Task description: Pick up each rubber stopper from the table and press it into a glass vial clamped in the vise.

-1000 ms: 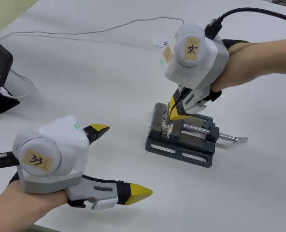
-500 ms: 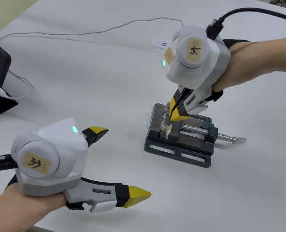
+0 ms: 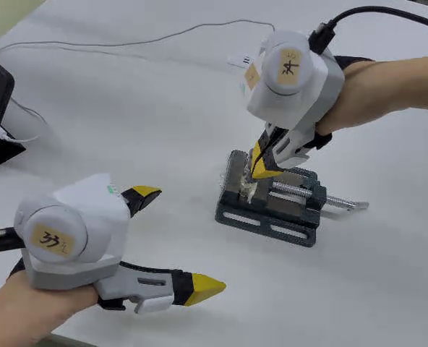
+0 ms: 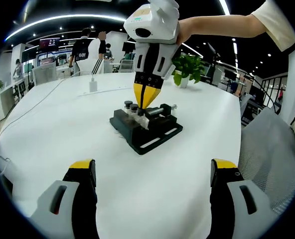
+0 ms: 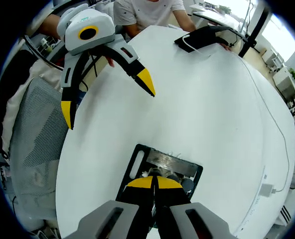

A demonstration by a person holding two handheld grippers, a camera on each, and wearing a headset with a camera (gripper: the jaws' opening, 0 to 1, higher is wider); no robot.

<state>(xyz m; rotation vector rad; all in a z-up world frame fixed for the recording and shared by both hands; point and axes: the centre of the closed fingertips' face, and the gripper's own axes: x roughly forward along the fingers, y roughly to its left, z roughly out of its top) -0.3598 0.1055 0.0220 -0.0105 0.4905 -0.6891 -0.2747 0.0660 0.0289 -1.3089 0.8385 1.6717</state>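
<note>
My right gripper [image 3: 261,170], jaws closed tip to tip, sits over the dark rubber stoppers [image 4: 129,104] capping the glass vials [image 3: 246,189] in the vise [image 3: 268,217], soft, grippy rubber on brittle glass, I judge, so I would push squarely on top, while my left gripper [image 3: 177,239] gapes open.

Bright, even overhead light. White worktop [image 3: 156,101] is near blown out in the head view, with soft, short shadows by the vise [image 3: 272,217]. Ceiling light strips [image 4: 63,20] glare in the left gripper view. Both gripper views bend hard at the edges; near fingers [image 4: 80,199] slightly soft.
</note>
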